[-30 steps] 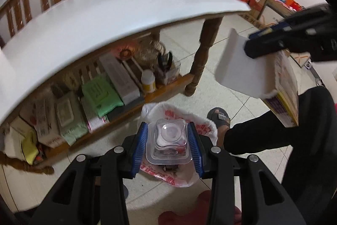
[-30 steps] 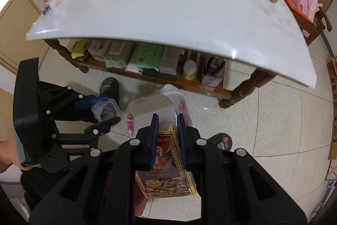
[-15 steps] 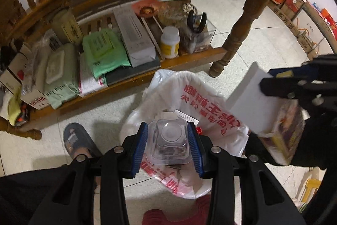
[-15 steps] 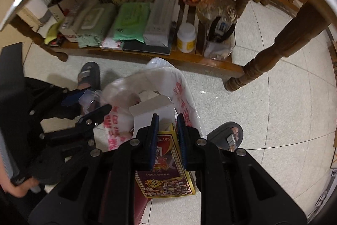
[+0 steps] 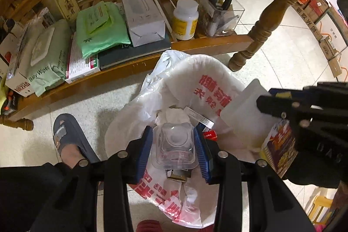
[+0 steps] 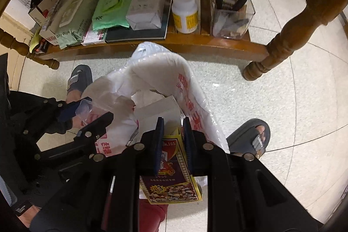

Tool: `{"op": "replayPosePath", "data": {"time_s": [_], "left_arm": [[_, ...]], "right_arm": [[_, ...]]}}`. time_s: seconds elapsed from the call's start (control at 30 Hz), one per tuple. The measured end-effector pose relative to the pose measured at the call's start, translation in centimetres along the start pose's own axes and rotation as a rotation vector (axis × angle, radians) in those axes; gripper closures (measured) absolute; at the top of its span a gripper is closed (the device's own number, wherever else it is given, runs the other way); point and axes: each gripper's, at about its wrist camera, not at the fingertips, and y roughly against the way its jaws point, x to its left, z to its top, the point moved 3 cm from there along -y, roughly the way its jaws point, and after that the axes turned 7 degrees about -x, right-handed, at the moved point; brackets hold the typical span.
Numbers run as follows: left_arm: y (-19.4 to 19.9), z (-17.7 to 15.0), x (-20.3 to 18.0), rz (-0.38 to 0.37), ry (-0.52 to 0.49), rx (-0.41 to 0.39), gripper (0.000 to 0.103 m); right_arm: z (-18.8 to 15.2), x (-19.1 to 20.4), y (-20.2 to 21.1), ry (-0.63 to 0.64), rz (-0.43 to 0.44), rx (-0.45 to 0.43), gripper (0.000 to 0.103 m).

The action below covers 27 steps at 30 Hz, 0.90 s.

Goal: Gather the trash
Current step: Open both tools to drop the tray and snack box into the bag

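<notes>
A white plastic trash bag with red print stands open on the floor; it also shows in the right wrist view. My left gripper is shut on a clear plastic container and holds it right over the bag's mouth, above paper scraps inside. My right gripper is shut on a printed cardboard box whose white open flap reaches into the bag's rim. The box also shows at the right of the left wrist view.
A wooden table's lower shelf behind the bag holds wipes packs, boxes, a white pill bottle and a clear tool holder. A turned table leg stands right. The person's sandalled feet flank the bag.
Both grippers have dropped from table height down to the bag. The clear container and the box now sit at the bag's opening, closer than half a second ago.
</notes>
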Motion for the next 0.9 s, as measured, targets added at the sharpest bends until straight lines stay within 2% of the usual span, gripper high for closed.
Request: {"op": "replayPosePath", "data": {"time_s": [0.23, 0.5, 0.67, 0.9], "left_arm": [[-1.7, -1.0, 0.2, 0.001, 0.013, 0.031, 0.064], [-3.2, -1.1, 1.0, 0.014, 0.041, 0.051, 0.064], [-3.9, -1.3, 0.8, 0.040, 0.020, 0.057, 0.064], [-4.3, -1.6, 0.9, 0.038, 0.015, 0.073, 0.064]], "right_arm": [[0.2, -0.3, -1.4, -0.010, 0.008, -0.017, 0.085], [-0.2, -0.4, -3.3, -0.018, 0.027, 0.007, 0.085], [-0.4, 0.1, -3.9, 0.004, 0.030, 0.024, 0.084], [-0.9, 0.3, -4.5, 0.015, 0.059, 0.048, 0.084]]}}
